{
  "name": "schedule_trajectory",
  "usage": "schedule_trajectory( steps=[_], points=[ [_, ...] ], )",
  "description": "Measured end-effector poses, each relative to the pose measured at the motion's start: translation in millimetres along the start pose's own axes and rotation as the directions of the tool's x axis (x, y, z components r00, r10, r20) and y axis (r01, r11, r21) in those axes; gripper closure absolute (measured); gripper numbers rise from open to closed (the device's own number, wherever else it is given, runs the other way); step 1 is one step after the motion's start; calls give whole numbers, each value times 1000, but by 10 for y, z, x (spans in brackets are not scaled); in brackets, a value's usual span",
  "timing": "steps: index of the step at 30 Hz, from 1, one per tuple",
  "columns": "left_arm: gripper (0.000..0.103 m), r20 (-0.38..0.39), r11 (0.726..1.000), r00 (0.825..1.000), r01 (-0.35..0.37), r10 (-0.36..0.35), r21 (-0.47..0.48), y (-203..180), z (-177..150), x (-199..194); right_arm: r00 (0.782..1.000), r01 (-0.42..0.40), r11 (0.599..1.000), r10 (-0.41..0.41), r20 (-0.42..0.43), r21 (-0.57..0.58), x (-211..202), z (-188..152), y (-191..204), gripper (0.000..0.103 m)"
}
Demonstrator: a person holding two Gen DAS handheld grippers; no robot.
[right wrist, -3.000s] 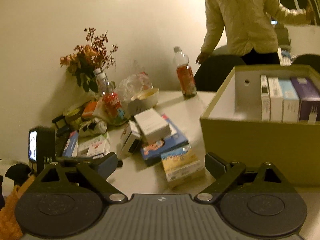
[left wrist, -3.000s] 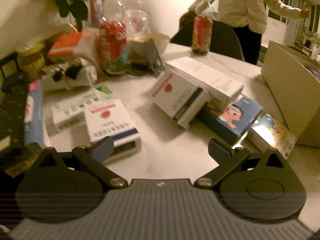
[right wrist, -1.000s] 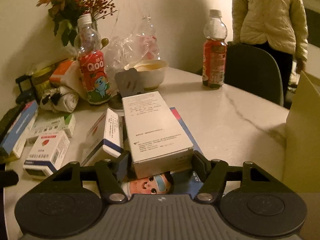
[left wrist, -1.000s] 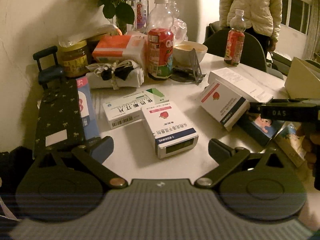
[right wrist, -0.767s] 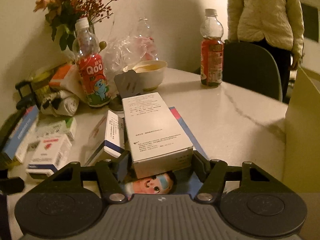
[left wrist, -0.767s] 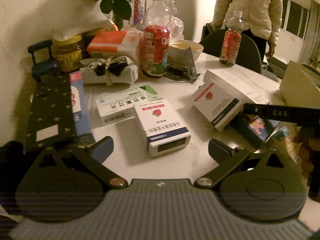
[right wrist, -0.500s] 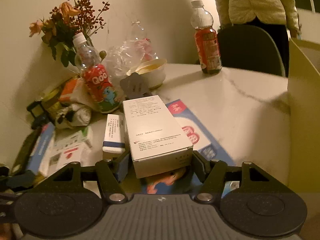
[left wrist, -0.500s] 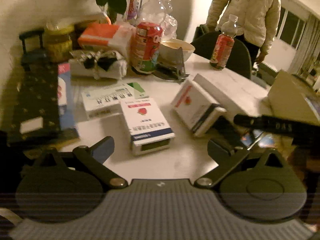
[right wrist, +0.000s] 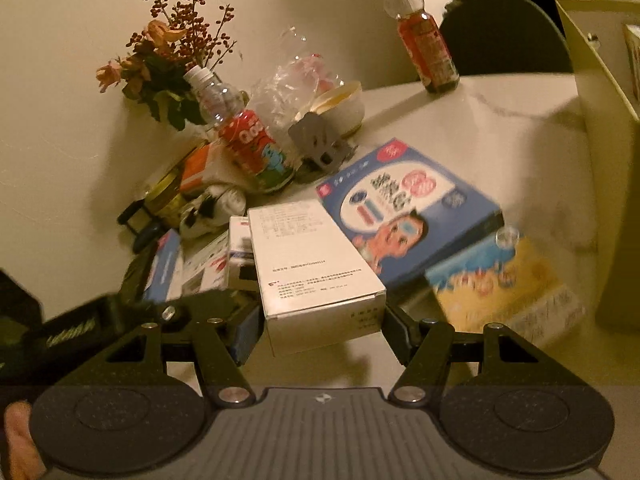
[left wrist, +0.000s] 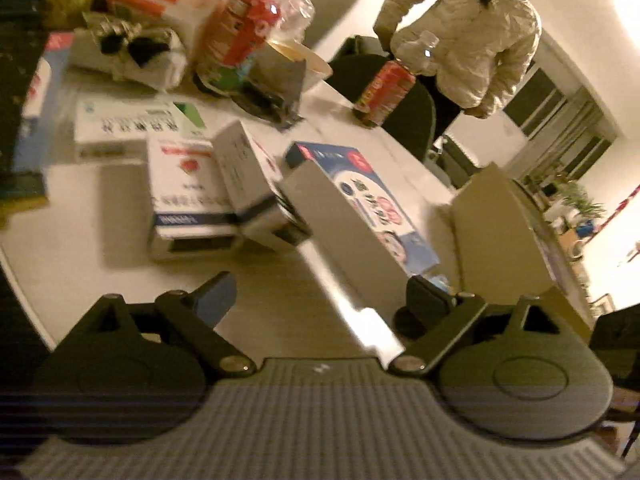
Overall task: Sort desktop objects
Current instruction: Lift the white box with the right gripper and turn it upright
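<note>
Right wrist: hand-held gripper (right wrist: 323, 330) clamping white box (right wrist: 310, 264)

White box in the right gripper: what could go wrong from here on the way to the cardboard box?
The right gripper clamps only the near end of the white box, so most of it overhangs forward and could tip or slip. The blue box and yellow box lie just beyond it and may get knocked. The cardboard box has a tall wall that the load must clear. The left gripper is open and idle close by, so the two could collide.
</note>
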State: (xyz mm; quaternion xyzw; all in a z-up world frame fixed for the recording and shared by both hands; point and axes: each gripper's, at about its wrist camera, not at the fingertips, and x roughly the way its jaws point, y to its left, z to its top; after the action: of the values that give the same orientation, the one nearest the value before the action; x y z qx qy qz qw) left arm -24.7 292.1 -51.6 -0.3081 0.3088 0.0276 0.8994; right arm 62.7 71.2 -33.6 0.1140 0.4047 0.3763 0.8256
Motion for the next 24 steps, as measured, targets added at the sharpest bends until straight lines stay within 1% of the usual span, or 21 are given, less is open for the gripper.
schedule_trajectory(
  steps=[3, 12, 14, 18, 19, 22, 24],
  points=[
    [12, -8, 999, 999, 37, -37, -8, -28, -32, 14, 1000, -20, 1000, 20, -18, 18, -60, -72, -10, 36],
    [15, -38, 993, 992, 116, -116, -11, -146, -89, -5, 995, -69, 996, 73, -69, 59, -229, -263, -27, 36],
    [15, -44, 993, 992, 118, -118, -10, -172, -95, -44, 993, -78, 995, 84, -81, 66, -265, -305, -29, 36],
    [15, -52, 992, 991, 125, -125, -5, -216, -113, -65, 992, -76, 996, 80, -102, 37, -295, -372, -8, 35],
    [15, -52, 992, 991, 127, -127, -2, -227, -116, -67, 992, -72, 997, 74, -104, 25, -305, -381, -4, 34],
    [15, -49, 990, 989, 142, -141, 11, -285, -120, -77, 996, -27, 999, 24, -88, -42, -347, -402, 49, 29],
    [15, -49, 987, 987, 157, -155, 26, -340, -119, -69, 997, -11, 997, 5, -76, -82, -379, -402, 87, 27]
  ],
)
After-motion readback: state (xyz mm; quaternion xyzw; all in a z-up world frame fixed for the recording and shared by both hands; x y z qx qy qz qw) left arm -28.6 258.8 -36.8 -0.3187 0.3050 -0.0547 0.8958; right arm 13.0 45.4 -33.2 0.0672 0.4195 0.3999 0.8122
